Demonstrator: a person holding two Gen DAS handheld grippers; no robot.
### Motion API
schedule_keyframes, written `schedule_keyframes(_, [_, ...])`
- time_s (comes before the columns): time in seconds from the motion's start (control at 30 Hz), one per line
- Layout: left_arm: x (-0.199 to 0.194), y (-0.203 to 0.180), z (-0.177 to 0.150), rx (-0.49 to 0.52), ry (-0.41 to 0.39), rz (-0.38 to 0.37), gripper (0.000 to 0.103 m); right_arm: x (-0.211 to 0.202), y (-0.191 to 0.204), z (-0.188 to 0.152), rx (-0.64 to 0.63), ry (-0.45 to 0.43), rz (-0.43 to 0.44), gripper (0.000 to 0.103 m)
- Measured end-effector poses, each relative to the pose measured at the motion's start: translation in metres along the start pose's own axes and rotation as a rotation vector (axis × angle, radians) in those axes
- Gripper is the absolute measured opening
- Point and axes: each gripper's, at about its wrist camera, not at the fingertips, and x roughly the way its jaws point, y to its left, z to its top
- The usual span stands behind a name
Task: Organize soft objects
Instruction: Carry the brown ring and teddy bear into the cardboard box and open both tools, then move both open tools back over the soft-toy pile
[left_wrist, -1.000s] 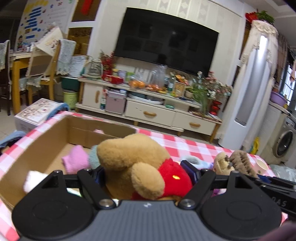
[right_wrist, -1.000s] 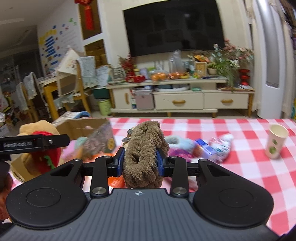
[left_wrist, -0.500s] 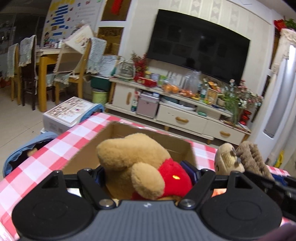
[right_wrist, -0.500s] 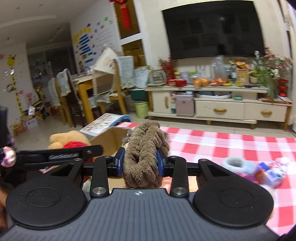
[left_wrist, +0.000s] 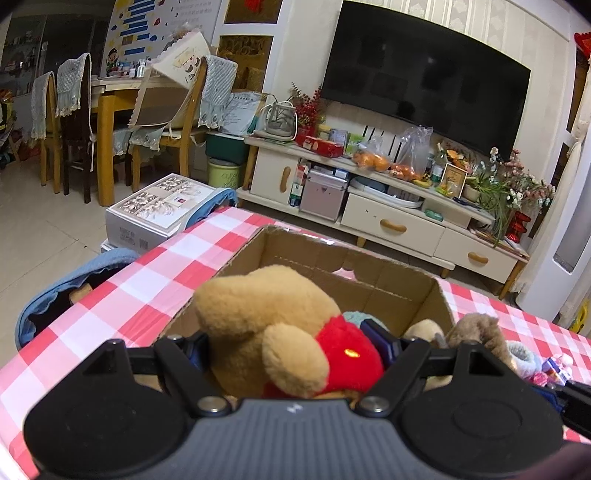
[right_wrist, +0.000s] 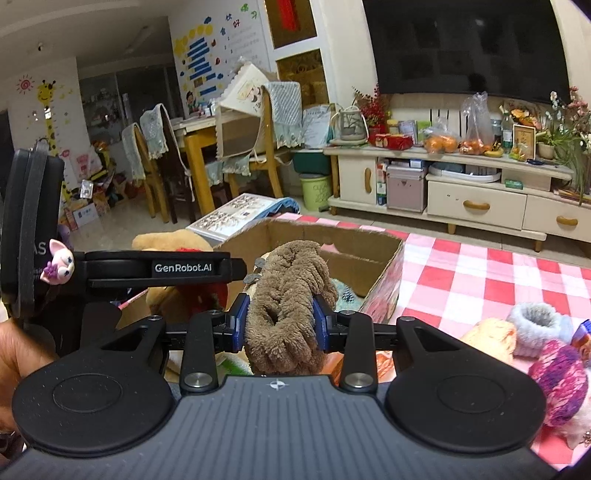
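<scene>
My left gripper (left_wrist: 291, 345) is shut on a tan plush bear with a red shirt (left_wrist: 273, 325) and holds it over the near edge of an open cardboard box (left_wrist: 373, 273) on the red-checked table. My right gripper (right_wrist: 281, 323) is shut on a brown fuzzy plush (right_wrist: 290, 295) and holds it over the same box (right_wrist: 369, 243), just right of the left gripper's body (right_wrist: 162, 267). The bear (right_wrist: 162, 242) shows behind that body. The brown plush (left_wrist: 480, 332) shows at the right in the left wrist view. Soft items lie inside the box, mostly hidden.
On the checked tablecloth (right_wrist: 480, 269) right of the box lie a grey fuzzy ring (right_wrist: 535, 325), an orange plush (right_wrist: 491, 336) and a purple-pink knitted item (right_wrist: 561, 384). A white carton (left_wrist: 159, 210) and a blue chair cover (left_wrist: 74, 280) stand left of the table. TV cabinet behind.
Both grippers have swung left with their plush toys and now hang over the cardboard box. Both grips are unchanged.
</scene>
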Motion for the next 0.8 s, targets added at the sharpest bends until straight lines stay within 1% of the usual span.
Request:
schedule_keyframes(0.03, [0.001,0.001,0.0,-0.001,0.006,0.003,0.08,0.001,0.001,-0.001,0.0,0.007,0.004,0.046])
schedule_keyframes(0.1, [0.003,0.002,0.0,-0.01,0.017,0.004,0.081,0.003,0.003,-0.003,-0.001,0.022,0.013,0.051])
schedule_keyframes(0.13, [0.003,0.002,0.0,-0.015,0.02,0.008,0.083,0.004,0.004,-0.004,-0.004,0.03,0.015,0.06])
schedule_keyframes(0.2, [0.0,0.003,0.001,-0.015,0.011,0.013,0.084,0.003,0.005,-0.006,-0.006,0.033,0.012,0.071])
schedule_keyframes(0.27, [-0.004,0.001,0.001,-0.002,-0.002,0.021,0.089,-0.004,0.005,-0.007,0.002,0.024,0.017,0.092])
schedule_keyframes(0.33, [-0.009,-0.002,0.002,0.003,-0.011,0.027,0.09,-0.012,0.004,-0.006,0.012,0.002,0.015,0.099])
schedule_keyframes(0.4, [-0.014,-0.004,0.003,0.001,-0.015,0.022,0.091,-0.021,0.003,-0.005,0.023,-0.019,0.01,0.1])
schedule_keyframes(0.47, [-0.018,-0.007,0.003,0.0,-0.023,0.017,0.094,-0.029,0.001,-0.006,0.035,-0.038,-0.004,0.101])
schedule_keyframes(0.53, [-0.023,-0.011,0.002,0.005,-0.03,0.012,0.094,-0.037,-0.001,-0.008,0.045,-0.049,-0.022,0.101])
schedule_keyframes(0.67, [-0.028,-0.02,-0.003,0.02,-0.03,0.01,0.096,-0.05,-0.006,-0.013,0.052,-0.051,-0.074,0.102])
schedule_keyframes(0.7, [-0.029,-0.022,-0.004,0.022,-0.027,0.01,0.097,-0.053,-0.008,-0.014,0.061,-0.05,-0.089,0.102])
schedule_keyframes(0.73, [-0.03,-0.024,-0.006,0.024,-0.024,0.011,0.102,-0.056,-0.011,-0.016,0.076,-0.047,-0.101,0.103])
schedule_keyframes(0.8, [-0.032,-0.028,-0.009,0.029,-0.023,0.011,0.102,-0.062,-0.019,-0.02,0.11,-0.039,-0.125,0.103])
